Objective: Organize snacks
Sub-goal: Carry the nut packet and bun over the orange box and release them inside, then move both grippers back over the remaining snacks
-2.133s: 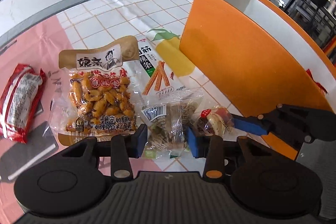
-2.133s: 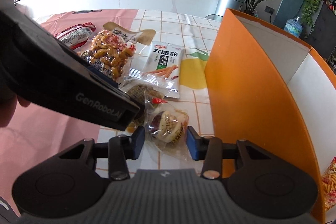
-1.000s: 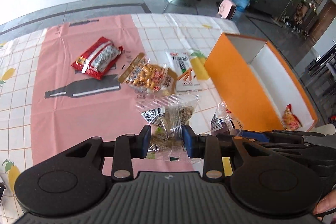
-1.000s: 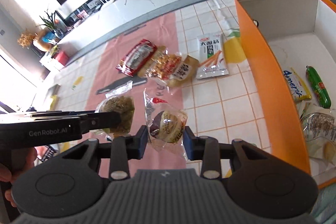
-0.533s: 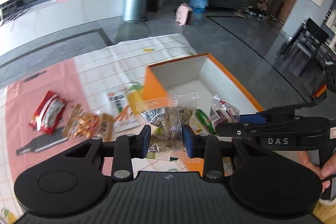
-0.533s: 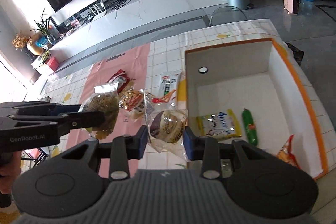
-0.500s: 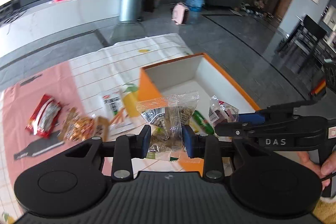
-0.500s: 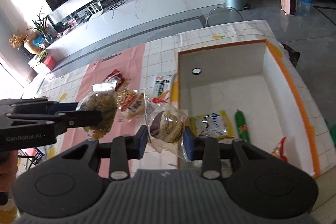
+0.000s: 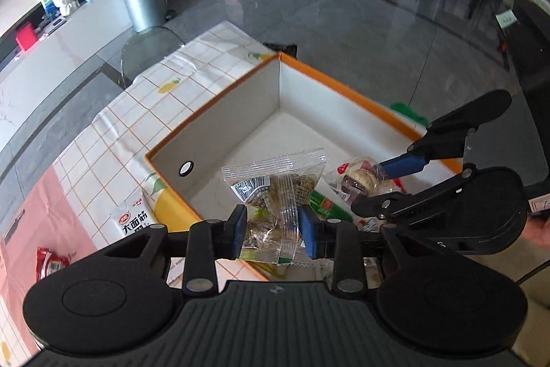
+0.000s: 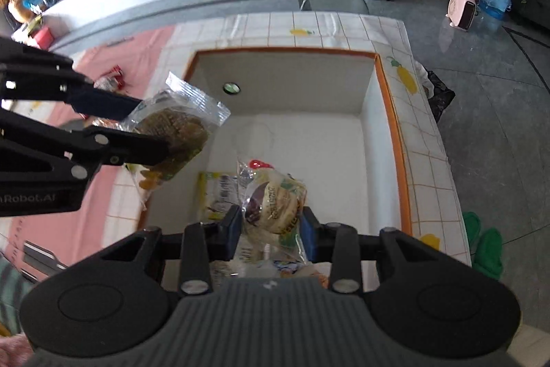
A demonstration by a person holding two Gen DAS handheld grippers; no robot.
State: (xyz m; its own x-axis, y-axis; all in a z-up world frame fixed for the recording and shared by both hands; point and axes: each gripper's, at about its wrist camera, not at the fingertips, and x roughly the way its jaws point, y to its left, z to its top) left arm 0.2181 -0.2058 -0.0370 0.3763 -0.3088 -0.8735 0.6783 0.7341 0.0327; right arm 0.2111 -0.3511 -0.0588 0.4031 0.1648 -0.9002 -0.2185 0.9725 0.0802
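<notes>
over the orange box [image 10: 395,126], each claw grips a packet; only the left view shows the noodle pack [image 9: 132,220].

Box [image 10: 393,126]: orange outside, white inside. Tabletop [image 9: 113,140]: white cloth with orange grid and yellow fruit prints, pink section alongside. Both grippers black with blue pads [image 9: 311,234]. Clear-wrapped brown snack [image 9: 278,195]; clear-wrapped cream-and-brown bun [image 10: 275,205].

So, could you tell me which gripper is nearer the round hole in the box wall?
Left. The left gripper hovers close beside the hole; the right gripper hangs farther off, over the middle of the box.
</notes>
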